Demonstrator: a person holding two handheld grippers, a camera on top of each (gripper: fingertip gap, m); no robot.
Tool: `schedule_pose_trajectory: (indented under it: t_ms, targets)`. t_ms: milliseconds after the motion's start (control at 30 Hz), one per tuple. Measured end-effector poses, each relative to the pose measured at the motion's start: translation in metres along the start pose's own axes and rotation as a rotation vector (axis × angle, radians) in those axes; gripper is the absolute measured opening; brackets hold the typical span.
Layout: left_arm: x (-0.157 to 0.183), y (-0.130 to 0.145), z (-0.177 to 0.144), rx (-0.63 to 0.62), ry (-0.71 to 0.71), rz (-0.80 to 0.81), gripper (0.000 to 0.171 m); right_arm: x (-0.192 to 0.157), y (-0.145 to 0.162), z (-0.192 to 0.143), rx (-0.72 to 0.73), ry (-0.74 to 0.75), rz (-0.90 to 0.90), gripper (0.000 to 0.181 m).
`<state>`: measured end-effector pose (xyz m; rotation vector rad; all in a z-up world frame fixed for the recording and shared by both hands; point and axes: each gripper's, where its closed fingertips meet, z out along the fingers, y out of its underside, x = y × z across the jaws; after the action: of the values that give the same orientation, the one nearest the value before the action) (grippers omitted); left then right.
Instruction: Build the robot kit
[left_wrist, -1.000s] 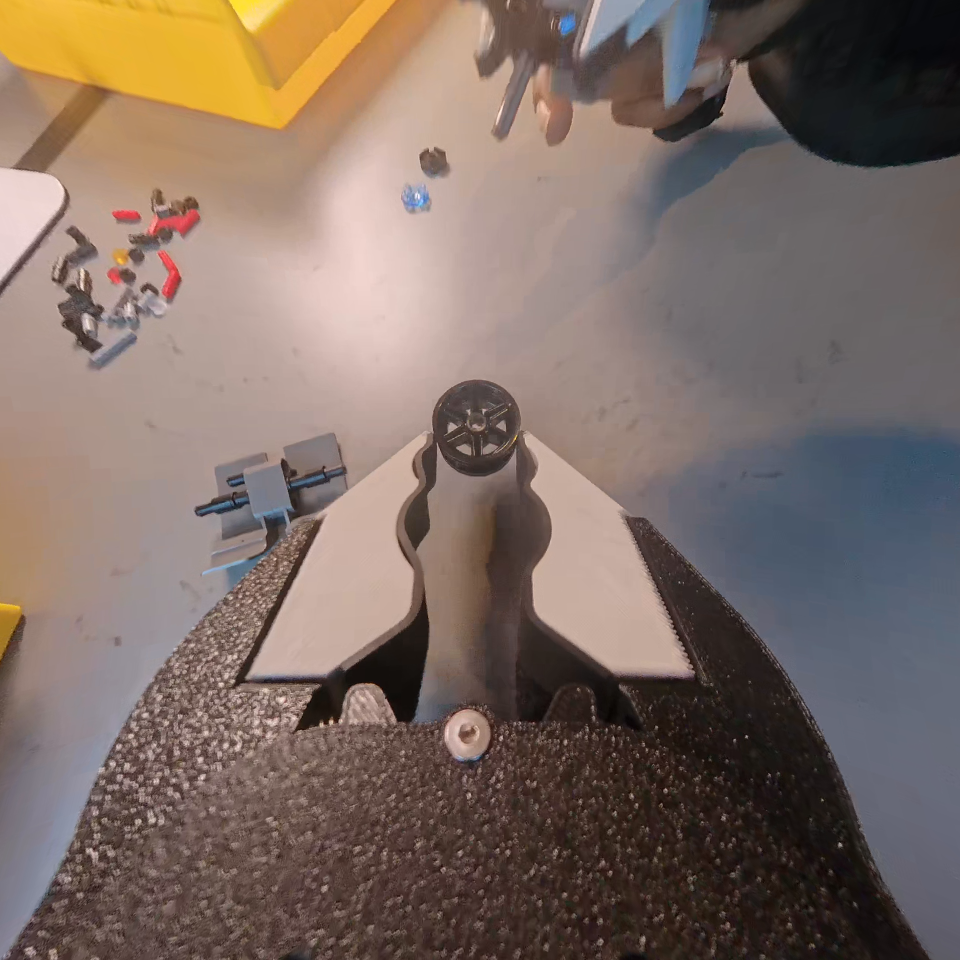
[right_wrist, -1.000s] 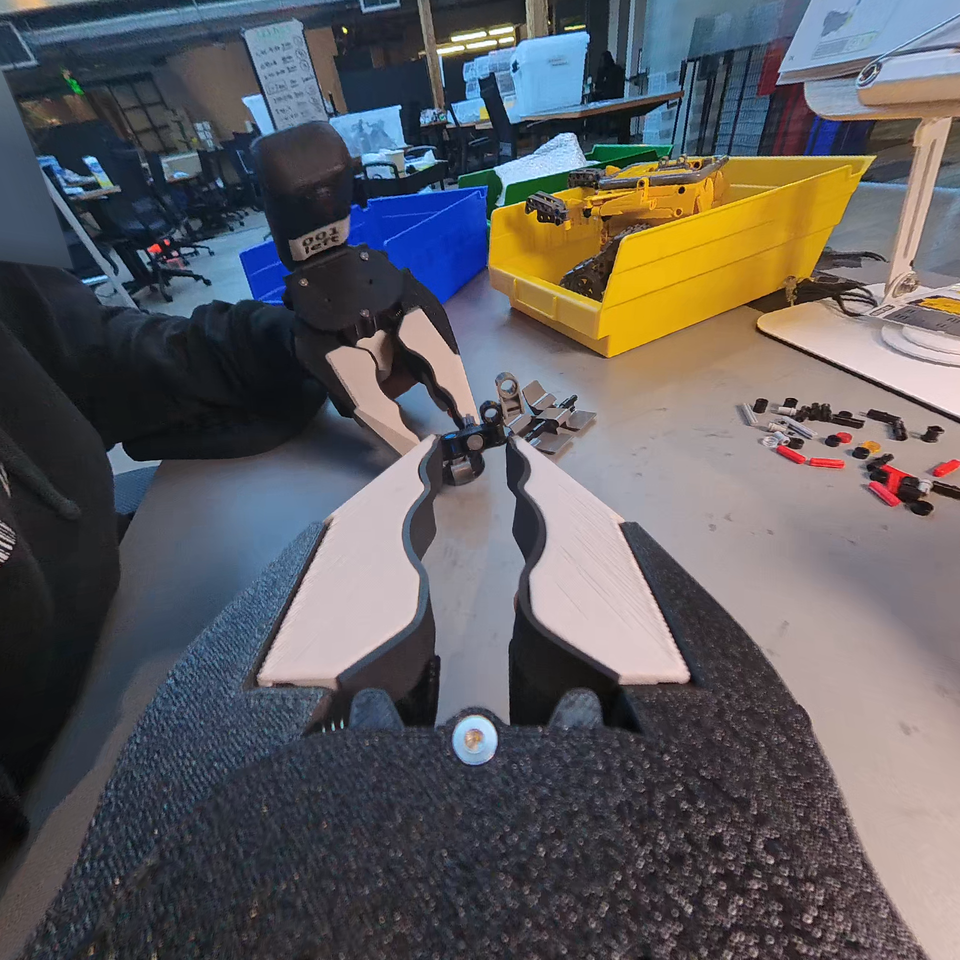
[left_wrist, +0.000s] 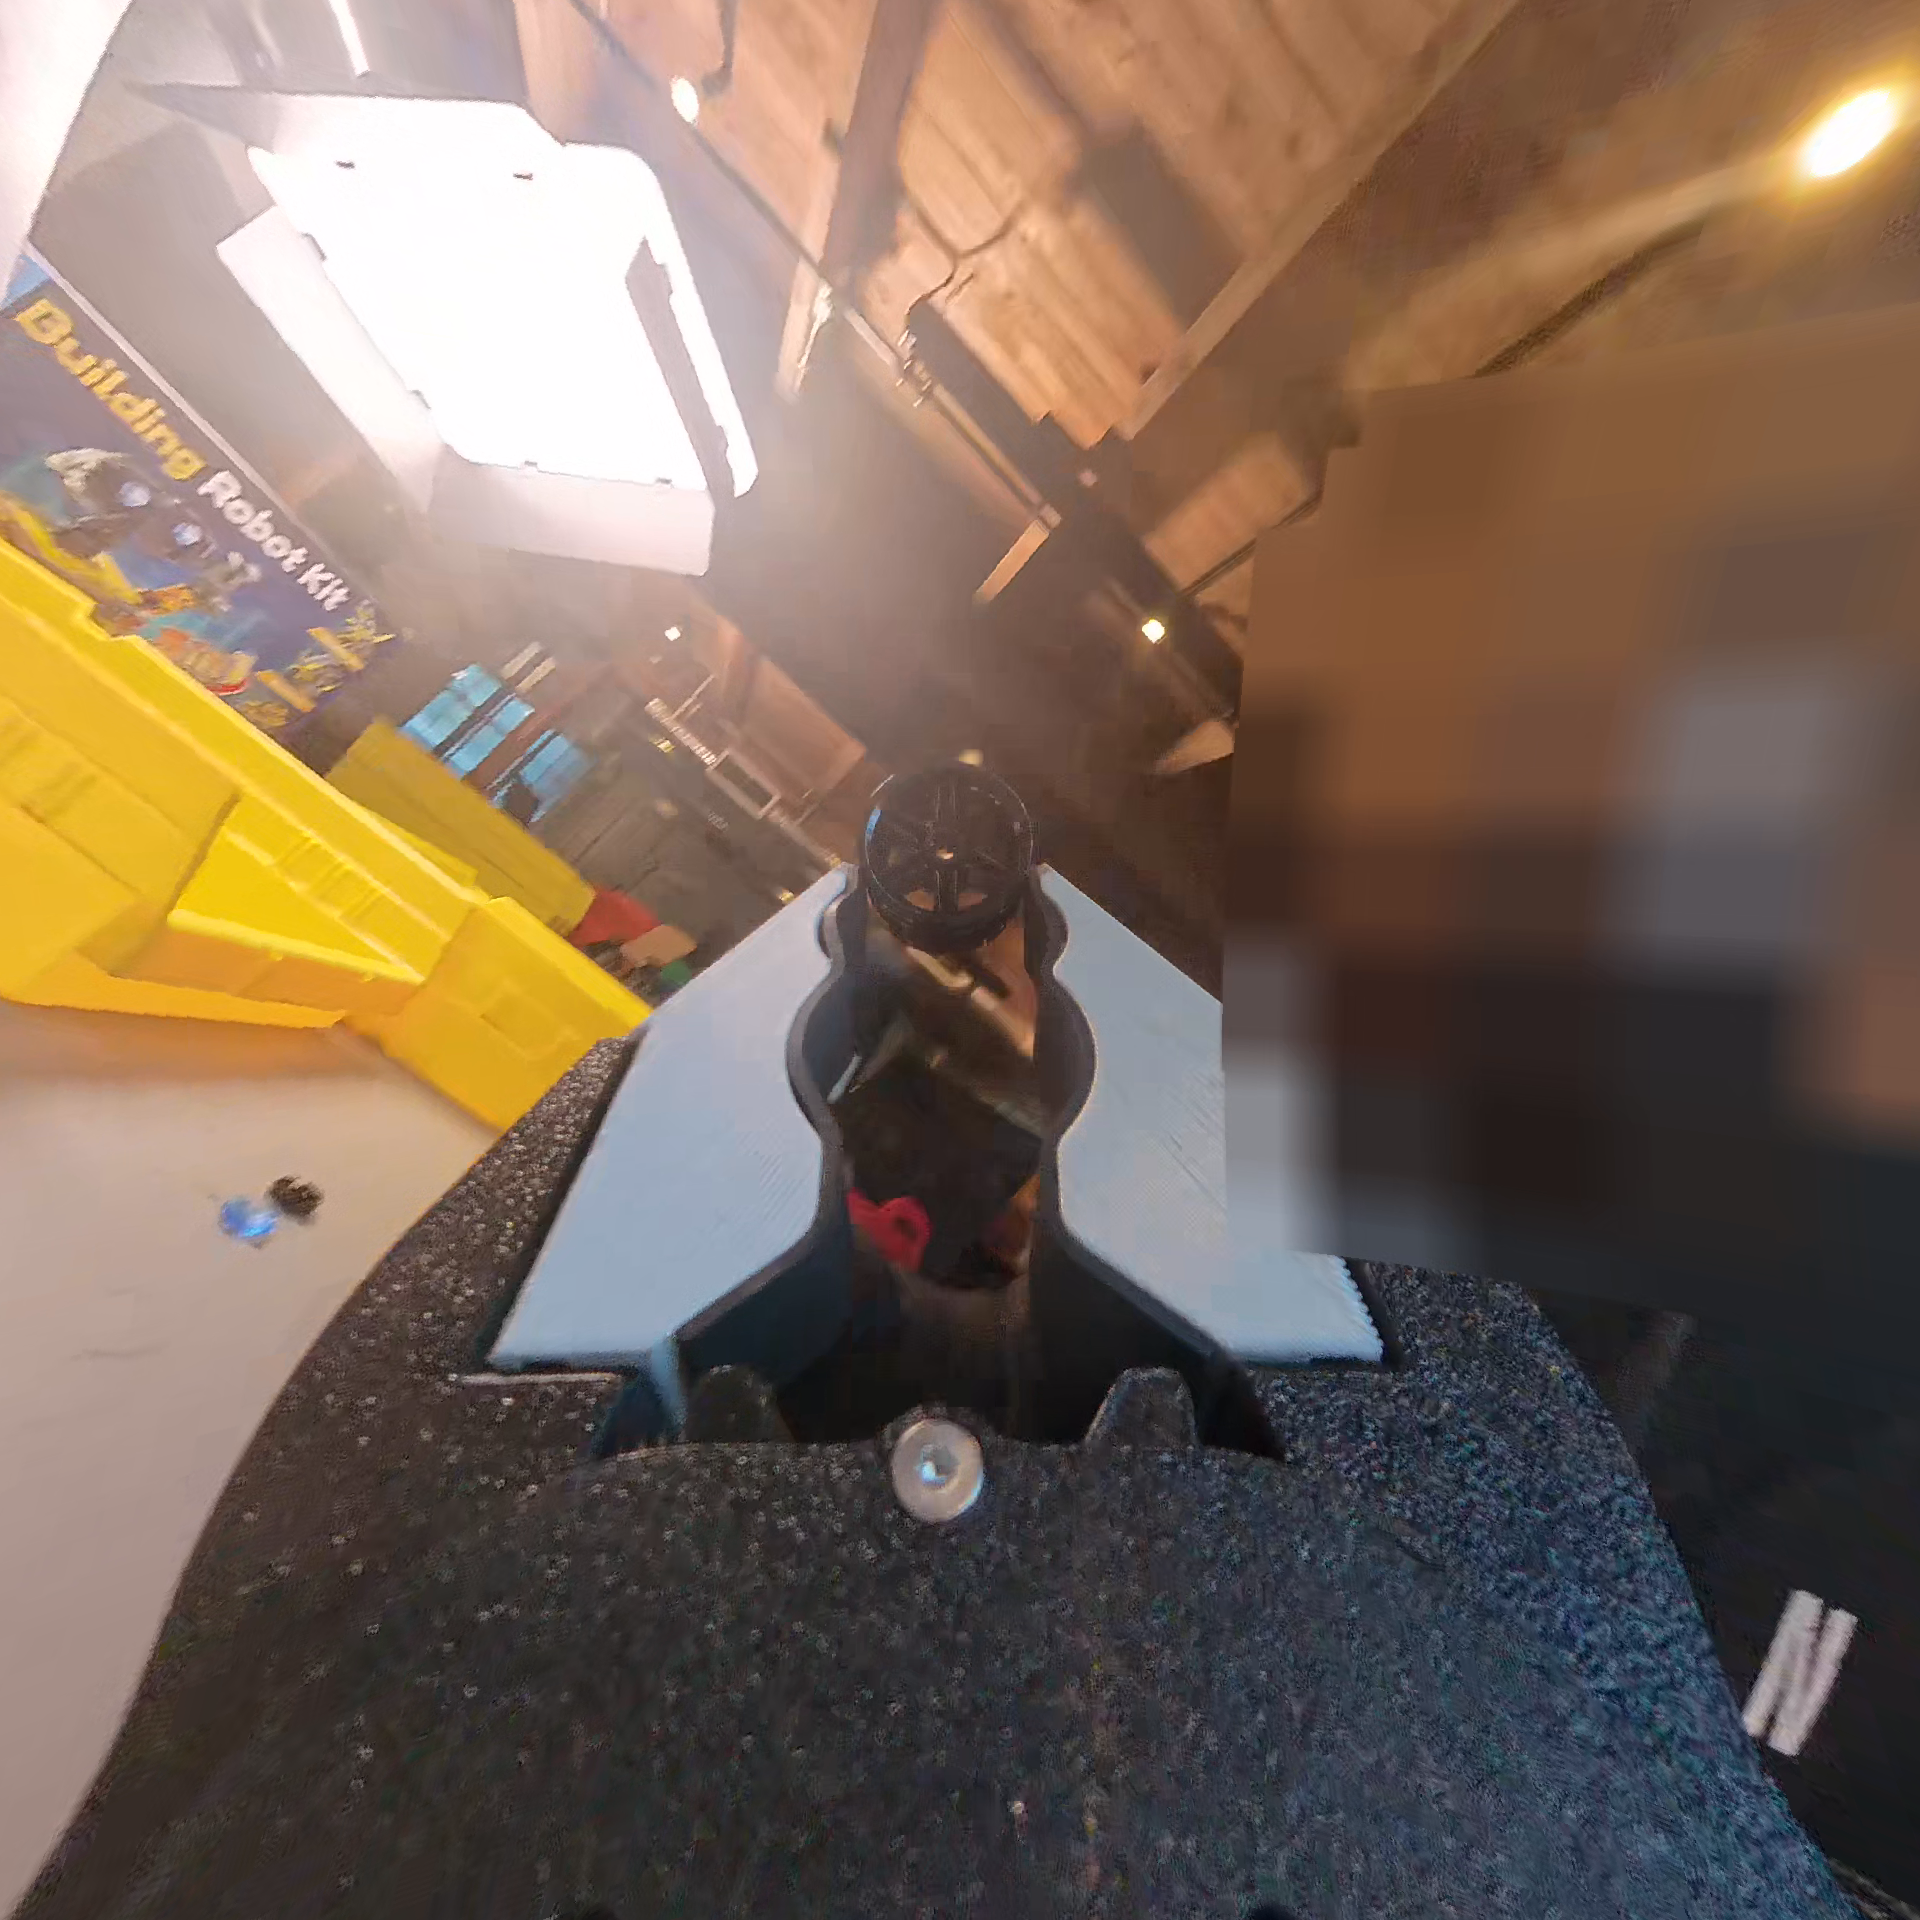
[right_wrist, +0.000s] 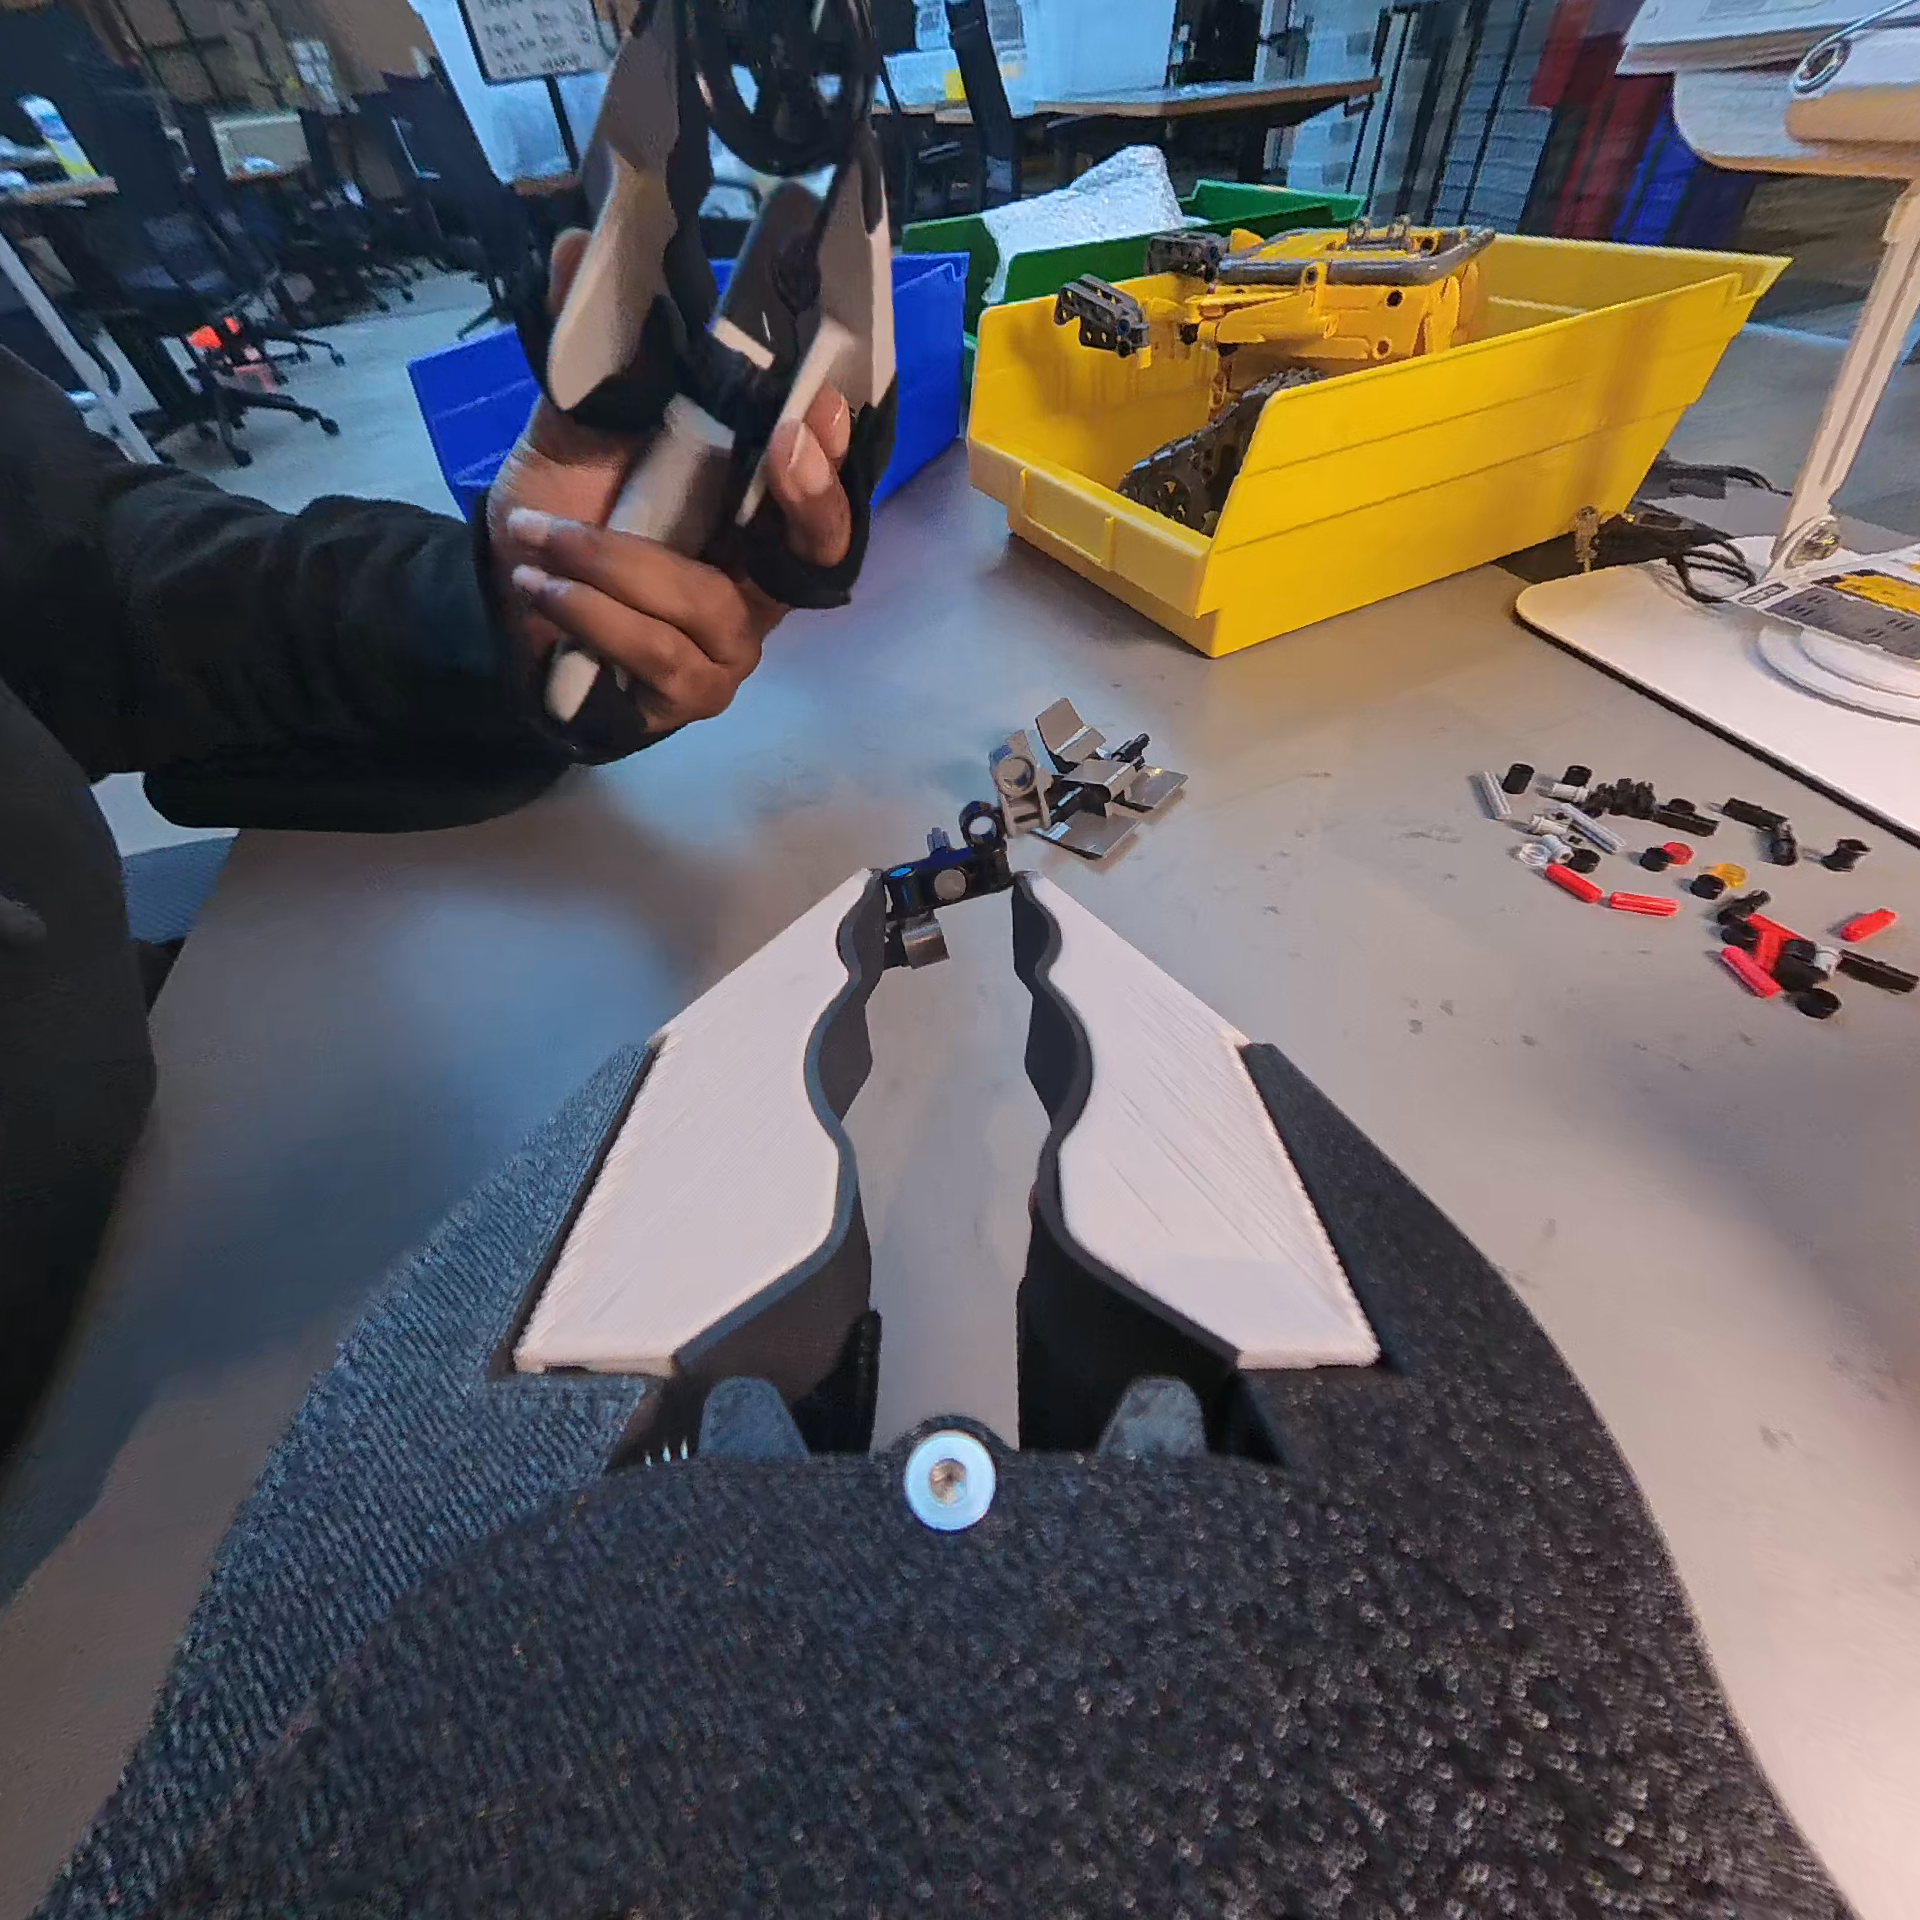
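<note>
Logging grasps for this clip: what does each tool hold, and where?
Left tool: black spoked plastic wheel, pinched across its rim. Right tool: small black-and-grey connector assembly, at fingertips.

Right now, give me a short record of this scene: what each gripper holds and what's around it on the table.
left gripper: shut on black spoked wheel, raised and tilted upward
right gripper: shut on small black connector assembly
table: grey
beyond right gripper: grey finned piece
far right: scattered small red and black parts
behind: yellow bin holding yellow tracked model

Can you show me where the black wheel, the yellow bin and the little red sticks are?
black wheel (left_wrist: 948, 862), left wrist view, on its spoked face.
yellow bin (right_wrist: 1382, 499), right wrist view, on its front wall.
little red sticks (right_wrist: 1642, 902), right wrist view, on one stick's middle.
</note>
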<state>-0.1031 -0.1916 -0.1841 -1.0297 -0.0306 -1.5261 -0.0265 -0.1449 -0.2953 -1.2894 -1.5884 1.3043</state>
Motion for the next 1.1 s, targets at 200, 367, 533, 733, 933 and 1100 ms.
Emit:
schedule_pose_trajectory:
  t_ms: [200, 367, 533, 733, 933, 1100]
  targets:
    - [-0.006, 0.011, 0.003, -0.054, -0.046, 0.033, 0.029, 0.008, 0.028, 0.005, -0.174, 0.061, -0.059, 0.024]
    - [-0.014, 0.01, 0.0, -0.048, -0.076, 0.01, 0.033, 0.007, 0.053, 0.01, -0.322, 0.083, -0.156, 0.024]
    - [-0.026, 0.015, -0.001, -0.079, -0.139, -0.007, 0.029, 0.006, 0.054, 0.01, -0.324, 0.078, -0.159, 0.024]
    - [-0.049, 0.033, -0.005, -0.19, -0.274, -0.018, 0.029, 0.01, 0.043, 0.007, -0.261, 0.086, -0.112, 0.024]
    - [-0.089, 0.077, -0.038, -0.694, -0.599, 0.356, 0.03, 0.019, 0.04, 0.005, -0.244, 0.133, -0.103, 0.024]
    - [-0.107, 0.099, -0.068, -1.007, -0.714, 0.588, 0.03, 0.022, 0.03, 0.001, -0.188, 0.137, -0.062, 0.024]
